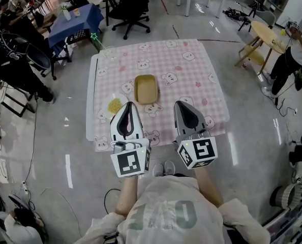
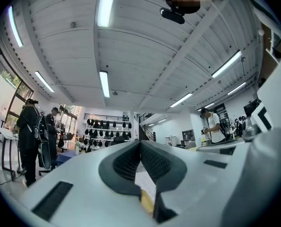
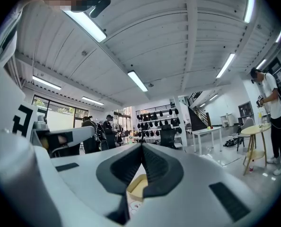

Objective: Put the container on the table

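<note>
A tan rectangular container [image 1: 146, 89] stands empty on the pink checked tablecloth [image 1: 186, 65], near the table's middle. Both grippers hover over the table's near edge, apart from the container. My left gripper [image 1: 129, 105] is shut with nothing in it, just below and left of the container. To the container's lower right my right gripper [image 1: 183, 104] is shut and empty as well. In the left gripper view the jaws [image 2: 140, 143] meet along their length and point out into the room. The right gripper view has its jaws [image 3: 142, 145] closed too, with the container [image 3: 137, 185] showing under them.
A white plate with yellow food [image 1: 114, 105] lies left of the container, close to my left gripper. A black office chair [image 1: 131, 6] and a blue-covered table [image 1: 74, 22] stand beyond the table. A round wooden table [image 1: 268, 34] and a person [image 1: 293, 60] are at the right.
</note>
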